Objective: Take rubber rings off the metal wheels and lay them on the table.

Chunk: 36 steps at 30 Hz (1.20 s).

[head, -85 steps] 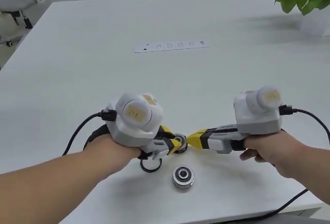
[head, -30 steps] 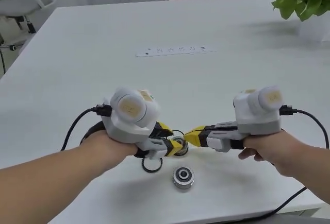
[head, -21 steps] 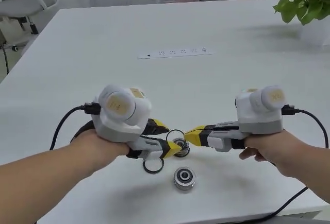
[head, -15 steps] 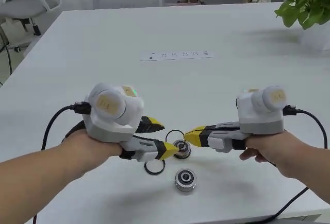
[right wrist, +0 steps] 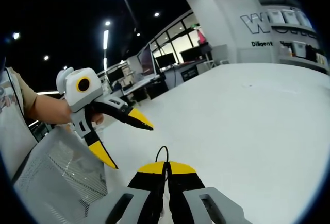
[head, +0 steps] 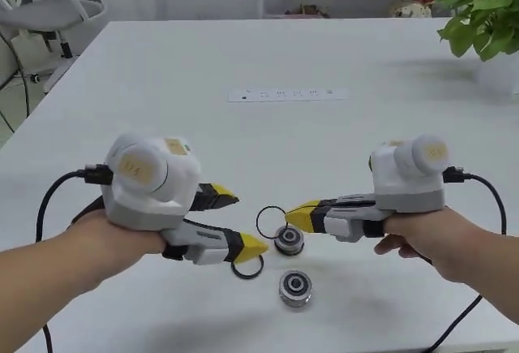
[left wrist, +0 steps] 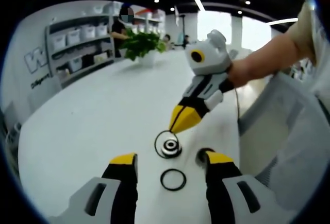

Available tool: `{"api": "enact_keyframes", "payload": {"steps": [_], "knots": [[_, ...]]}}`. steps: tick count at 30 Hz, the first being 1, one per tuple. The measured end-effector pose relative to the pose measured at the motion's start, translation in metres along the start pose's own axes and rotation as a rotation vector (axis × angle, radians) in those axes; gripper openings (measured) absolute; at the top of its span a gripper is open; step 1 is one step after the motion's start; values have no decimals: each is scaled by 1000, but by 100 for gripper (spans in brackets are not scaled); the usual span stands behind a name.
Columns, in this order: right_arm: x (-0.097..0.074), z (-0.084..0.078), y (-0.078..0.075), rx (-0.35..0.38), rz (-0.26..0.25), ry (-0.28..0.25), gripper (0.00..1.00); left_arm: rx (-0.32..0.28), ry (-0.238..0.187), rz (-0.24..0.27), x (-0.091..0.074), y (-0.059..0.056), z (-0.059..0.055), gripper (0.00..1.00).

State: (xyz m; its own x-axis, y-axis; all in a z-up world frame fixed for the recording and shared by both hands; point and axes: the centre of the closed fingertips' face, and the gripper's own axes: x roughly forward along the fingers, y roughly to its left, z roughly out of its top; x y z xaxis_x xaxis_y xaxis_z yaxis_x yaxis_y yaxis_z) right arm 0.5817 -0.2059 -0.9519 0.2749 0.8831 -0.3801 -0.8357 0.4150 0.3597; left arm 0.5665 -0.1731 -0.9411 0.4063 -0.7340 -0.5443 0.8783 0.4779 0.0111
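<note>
Head view, low middle: my right claw [head: 292, 214] squeezes a rubber ring [head: 271, 221], holding it up beside the metal wheel [head: 289, 240] so it comes free. My left claw [head: 245, 223] is wide apart, empty.

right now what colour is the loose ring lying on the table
Black. The rubber ring shows best in the left gripper view.

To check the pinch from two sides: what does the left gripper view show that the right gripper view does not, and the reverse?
Left gripper view adds: a metal wheel on the table, a loose rubber ring nearer its camera, a plant. Right gripper view adds: the left gripper seen from outside, jaws open. Both share: the right gripper shut on the pinched rubber ring.
</note>
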Motion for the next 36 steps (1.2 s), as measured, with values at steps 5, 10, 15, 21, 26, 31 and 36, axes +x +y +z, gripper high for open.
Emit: {"api": "enact_keyframes", "payload": {"steps": [5, 10, 15, 21, 26, 31, 36], "knots": [[6, -1, 7, -8, 16, 16, 0, -4, -3, 2, -6, -2, -3, 59], [9, -4, 10, -11, 30, 33, 0, -7, -5, 5, -12, -3, -6, 63], [14, -8, 14, -11, 40, 52, 0, -17, -1, 11, -18, -2, -11, 67], [21, -14, 17, -10, 56, 81, 0, -30, 8, 16, -23, -1, -19, 73], [27, -21, 17, 2, 64, 107, 0, -36, 14, 16, -26, -2, -26, 77], [31, -28, 15, 14, 65, 138, 0, -33, 21, 22, -29, -2, -29, 80], [34, -34, 17, 20, 70, 158, 0, -38, 27, 22, -30, -2, -32, 82]]}}
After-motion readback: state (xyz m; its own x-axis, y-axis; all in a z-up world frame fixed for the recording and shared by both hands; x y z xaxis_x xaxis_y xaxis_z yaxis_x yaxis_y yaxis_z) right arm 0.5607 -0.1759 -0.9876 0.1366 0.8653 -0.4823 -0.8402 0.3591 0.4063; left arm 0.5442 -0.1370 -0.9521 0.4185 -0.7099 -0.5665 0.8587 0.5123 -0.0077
